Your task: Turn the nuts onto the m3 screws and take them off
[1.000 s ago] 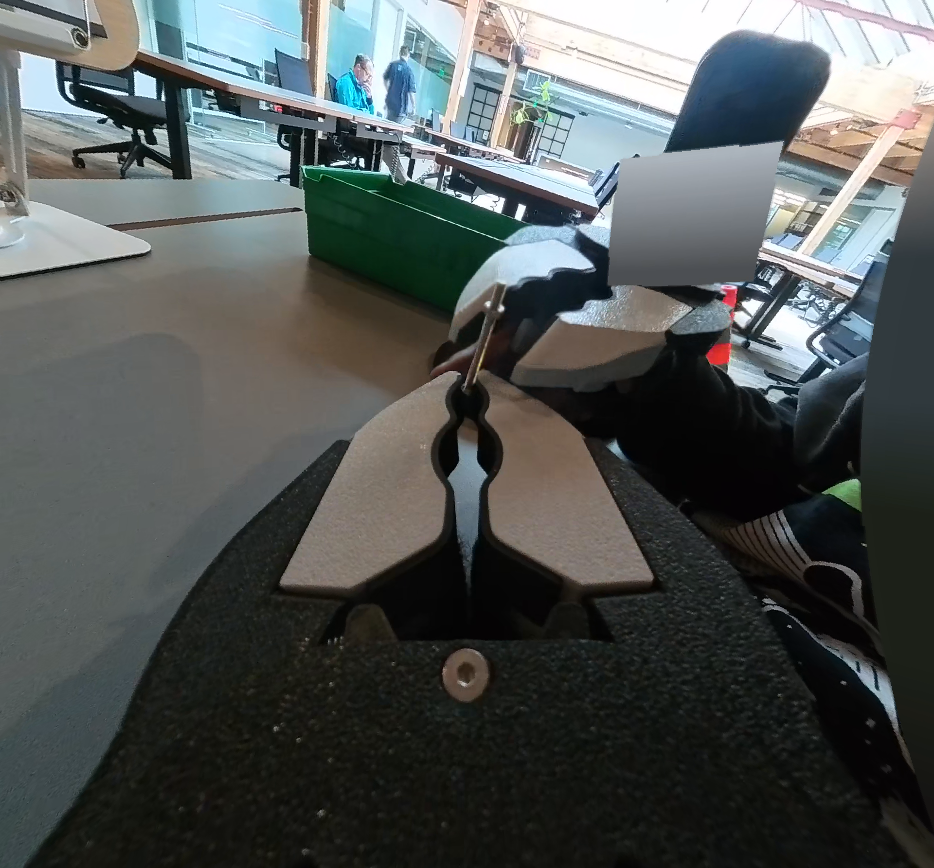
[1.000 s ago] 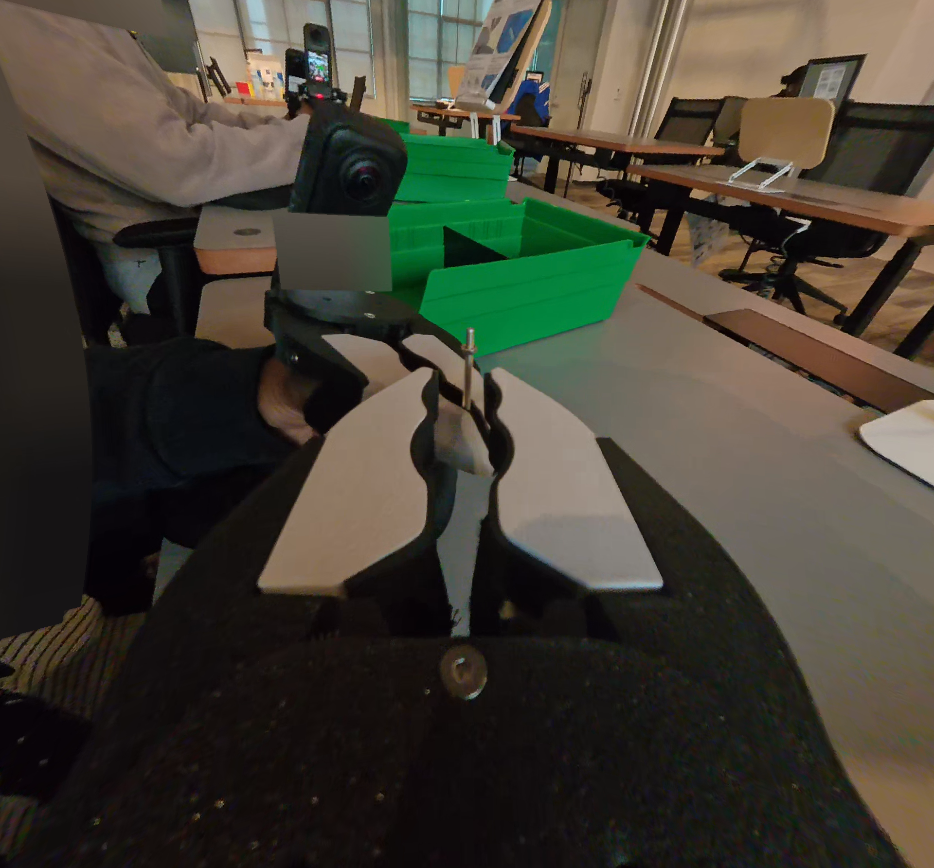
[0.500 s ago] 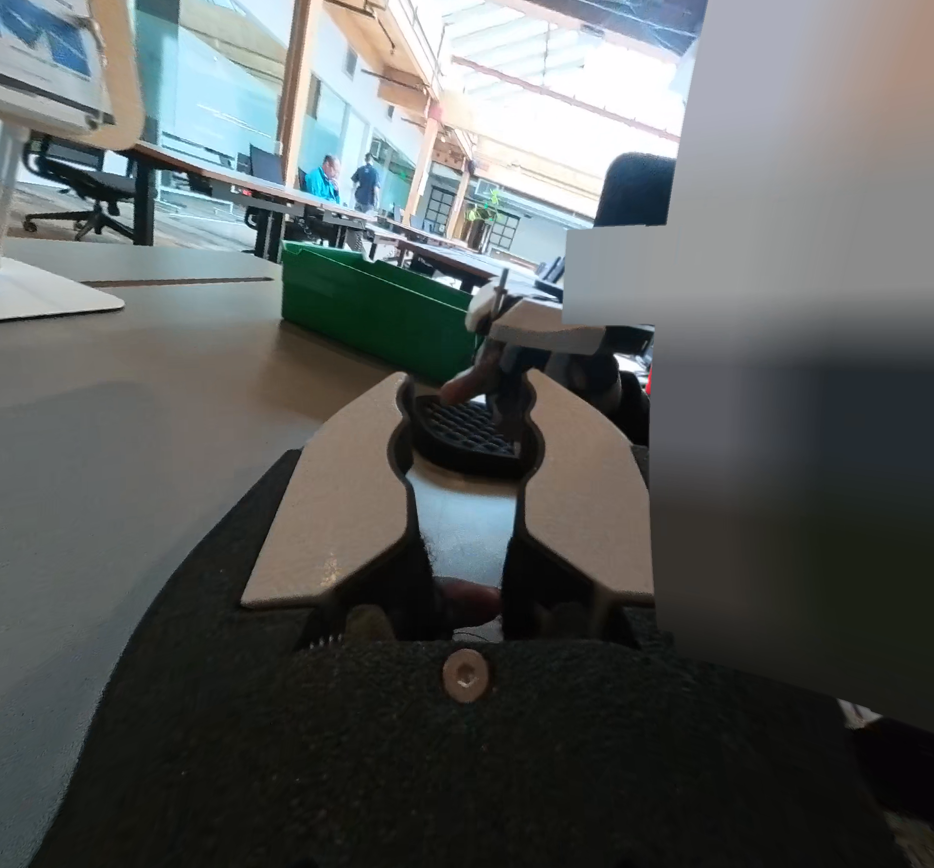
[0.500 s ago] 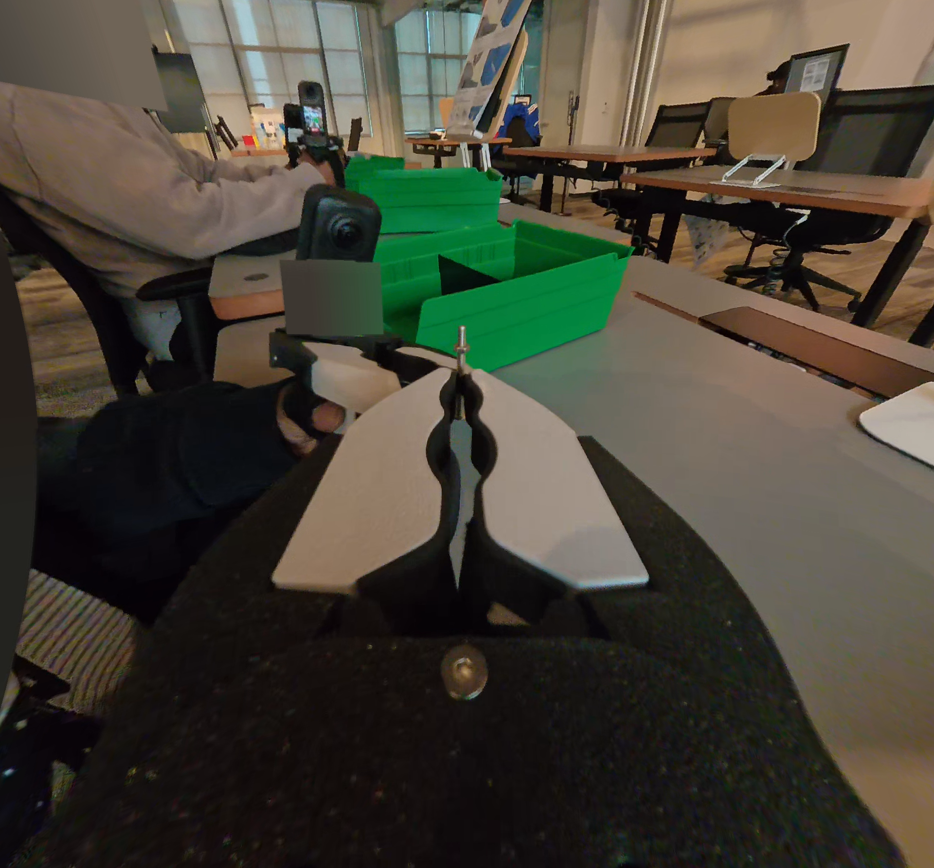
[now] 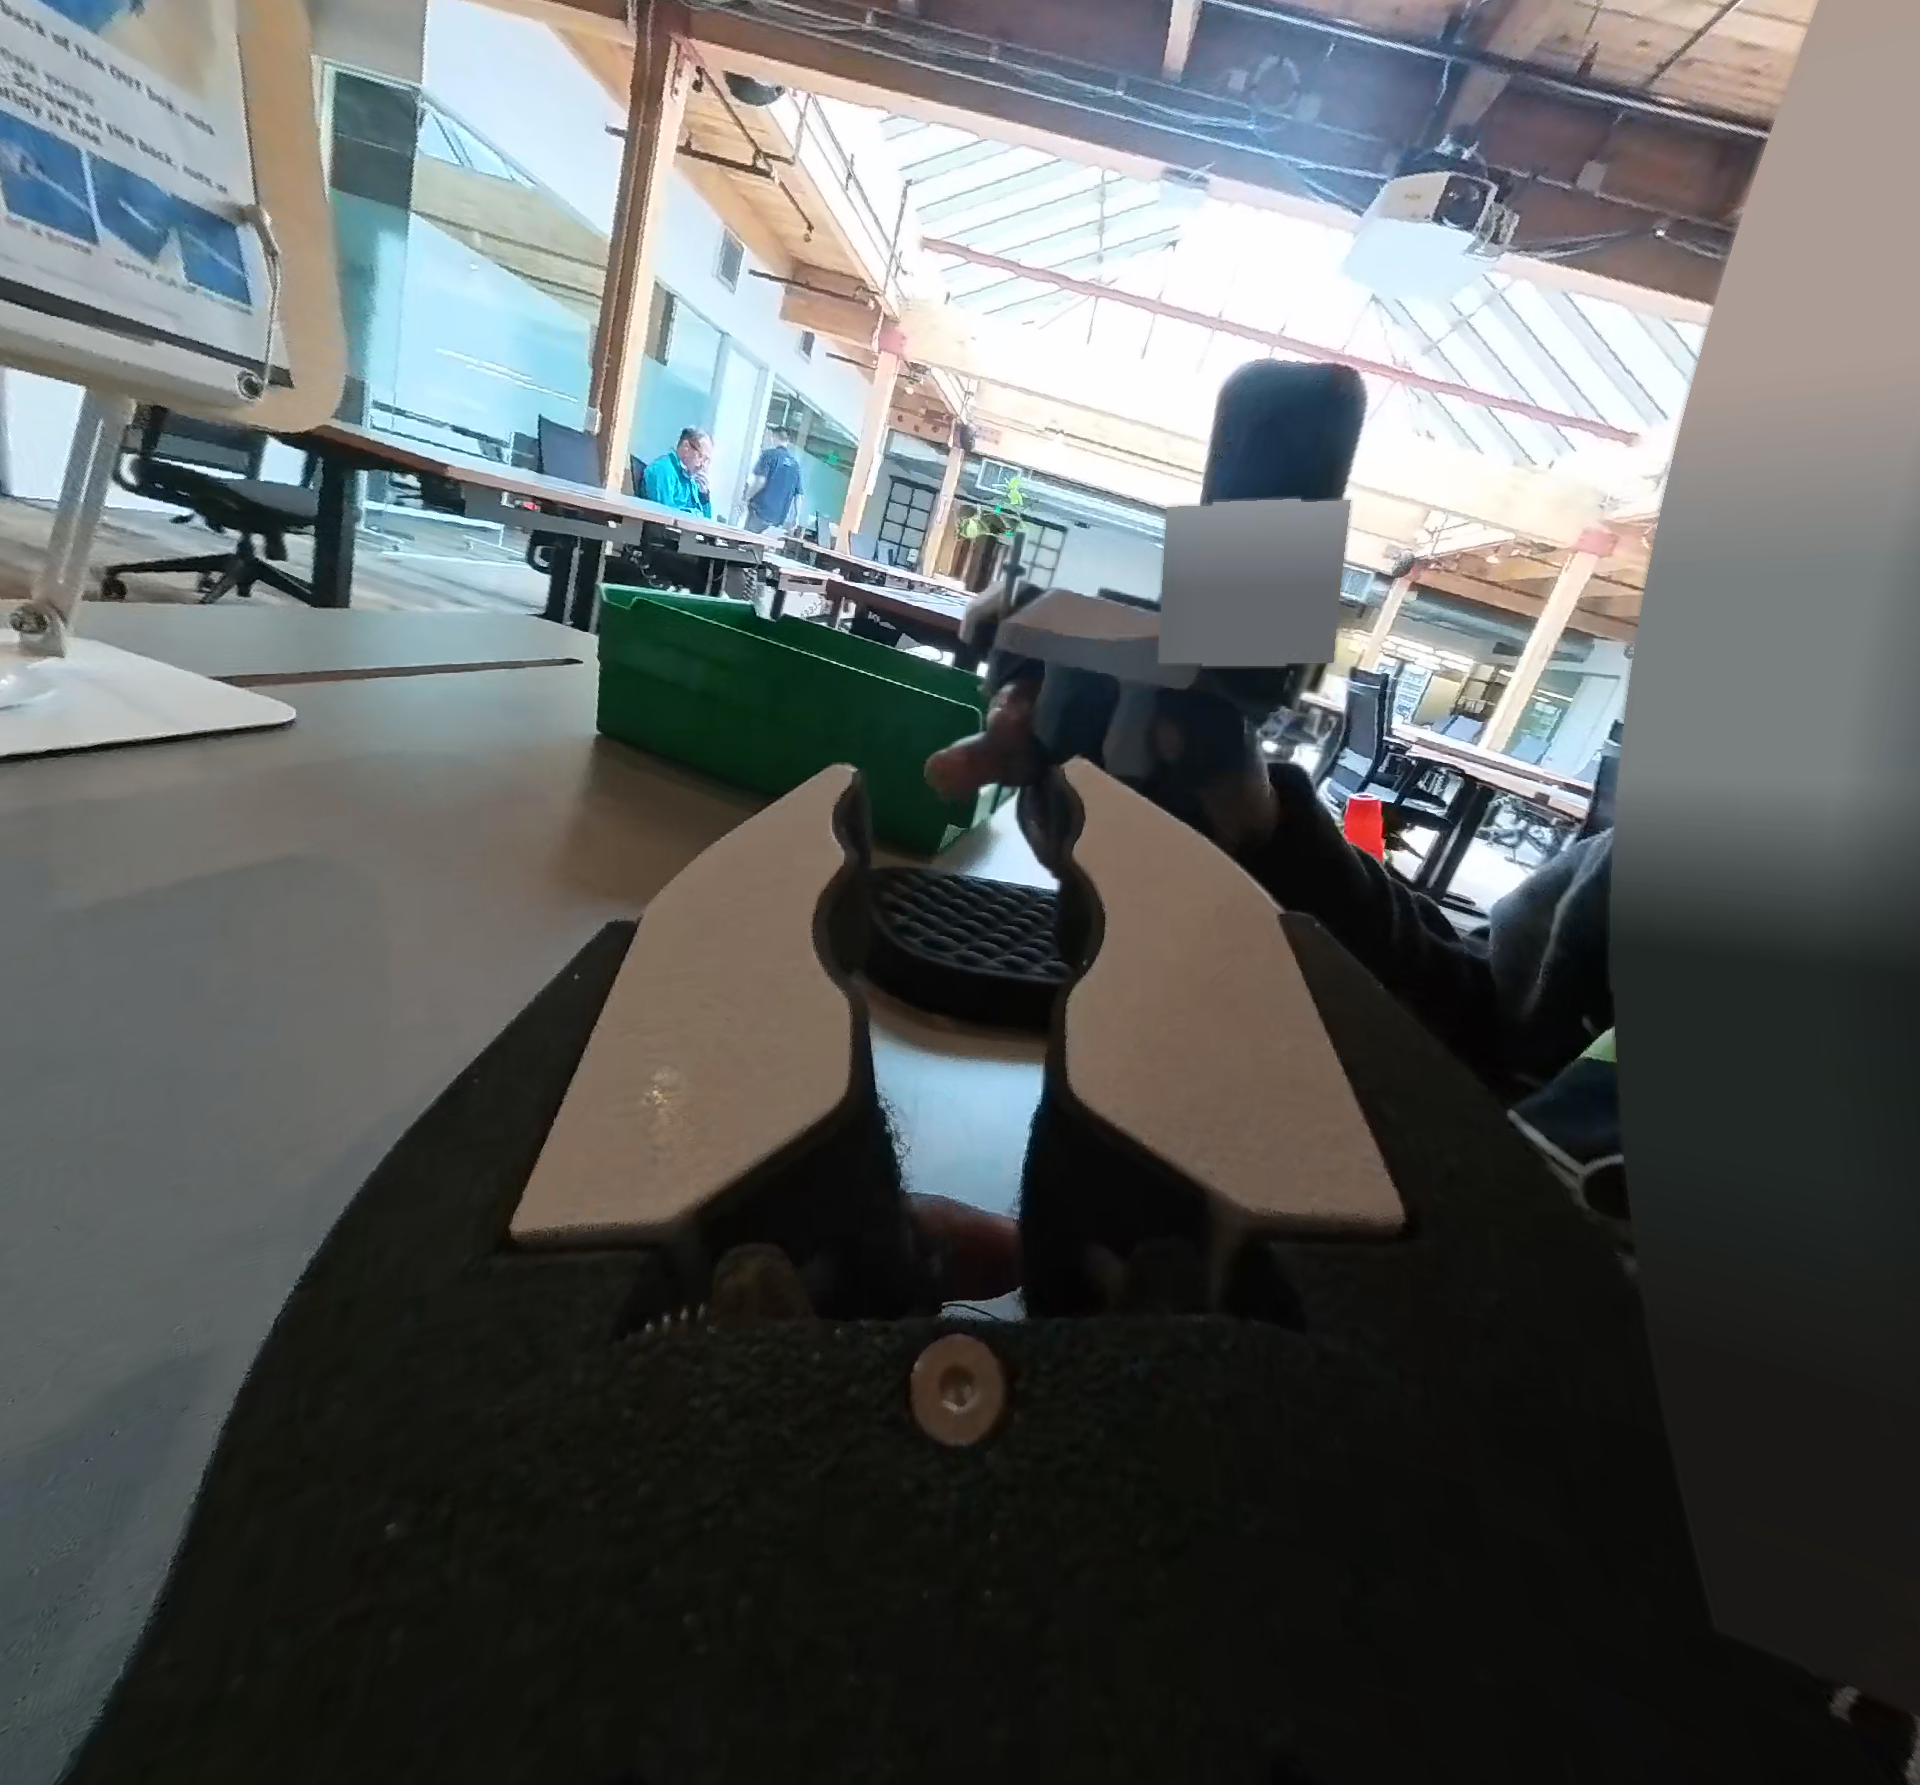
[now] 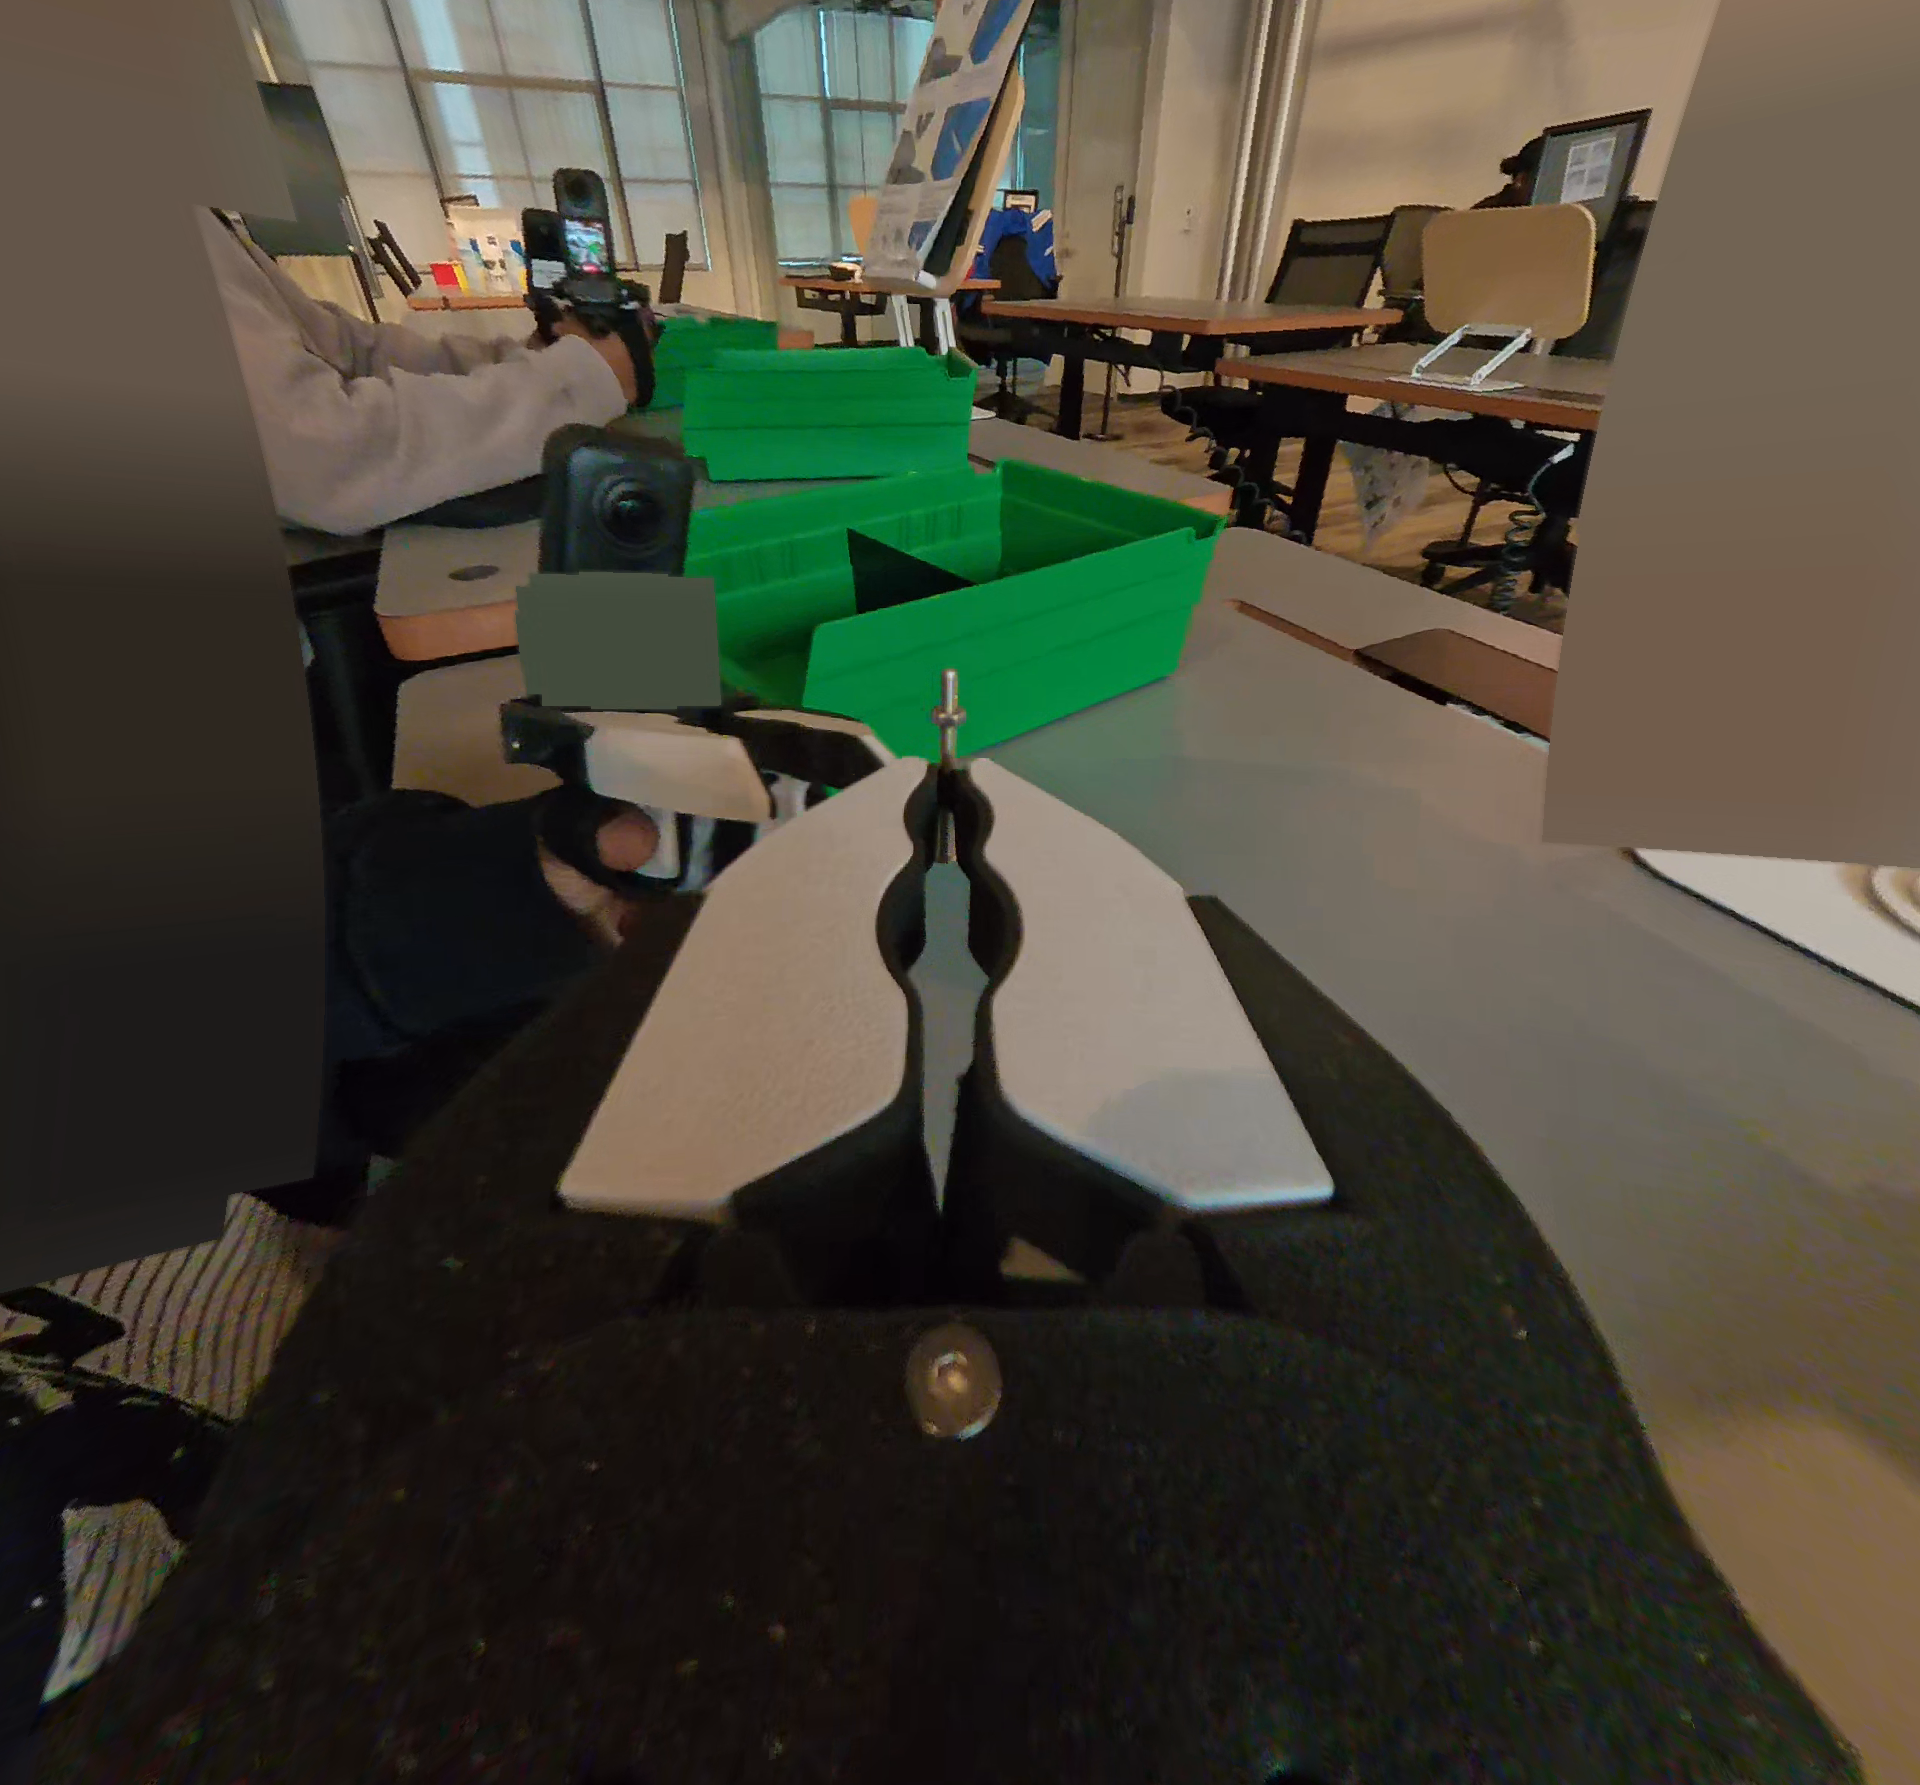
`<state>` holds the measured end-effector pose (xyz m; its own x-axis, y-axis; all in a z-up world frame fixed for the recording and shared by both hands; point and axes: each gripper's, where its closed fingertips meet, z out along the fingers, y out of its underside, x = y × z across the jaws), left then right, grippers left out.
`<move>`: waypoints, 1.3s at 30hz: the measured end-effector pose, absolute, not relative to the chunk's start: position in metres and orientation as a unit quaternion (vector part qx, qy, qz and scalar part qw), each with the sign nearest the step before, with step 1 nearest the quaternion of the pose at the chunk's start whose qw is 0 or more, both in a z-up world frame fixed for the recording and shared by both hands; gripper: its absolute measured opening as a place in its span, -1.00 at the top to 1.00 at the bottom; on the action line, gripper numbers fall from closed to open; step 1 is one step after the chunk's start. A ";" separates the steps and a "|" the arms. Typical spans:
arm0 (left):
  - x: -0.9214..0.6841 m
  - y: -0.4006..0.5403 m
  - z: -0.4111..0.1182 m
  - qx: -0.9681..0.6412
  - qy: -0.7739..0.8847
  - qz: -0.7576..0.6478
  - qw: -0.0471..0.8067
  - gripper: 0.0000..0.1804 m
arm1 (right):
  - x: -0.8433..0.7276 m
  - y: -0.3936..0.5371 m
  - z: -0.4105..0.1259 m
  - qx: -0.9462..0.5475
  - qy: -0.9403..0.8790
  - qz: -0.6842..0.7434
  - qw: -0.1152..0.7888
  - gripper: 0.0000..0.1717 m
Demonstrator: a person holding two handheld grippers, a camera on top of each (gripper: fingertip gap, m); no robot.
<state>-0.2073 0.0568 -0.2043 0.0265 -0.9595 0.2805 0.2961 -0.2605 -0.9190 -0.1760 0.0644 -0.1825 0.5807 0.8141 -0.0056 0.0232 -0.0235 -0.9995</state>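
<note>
Where print shows, blue-and-white instruction sheet [image 5: 114, 125], clipped on stand [image 5: 62, 540]

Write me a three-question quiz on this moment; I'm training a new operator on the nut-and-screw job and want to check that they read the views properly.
1. True or false: the right gripper is shut on an upright screw.
2. What sits on the screw's shaft above the fingertips?
A. a nut
B. a washer stack
C. nothing
3. Are the left gripper's jaws open or shut, and is anything between them?

Key
1. True: the screw stands clamped at the fingertips.
2. A: a small nut is part-way down the shaft.
3. Open, with nothing between them; the green bin lies beyond on the table.
</note>
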 end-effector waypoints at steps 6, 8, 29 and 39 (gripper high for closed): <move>-0.209 0.062 -0.205 -0.509 0.315 -0.621 0.506 0.66 | -0.124 0.075 -0.167 -0.659 -0.294 0.266 0.640 0.99; -0.208 0.063 -0.205 -0.512 0.313 -0.621 0.504 0.66 | -0.089 0.084 -0.163 -0.682 -0.275 0.226 0.639 0.99; -0.203 0.061 -0.209 -0.525 0.334 -0.595 0.509 0.66 | 0.264 0.160 -0.320 -0.990 -0.013 0.009 0.141 0.98; -0.201 0.061 -0.210 -0.529 0.340 -0.588 0.509 0.66 | 0.274 0.165 -0.344 -0.995 0.009 0.011 0.103 0.98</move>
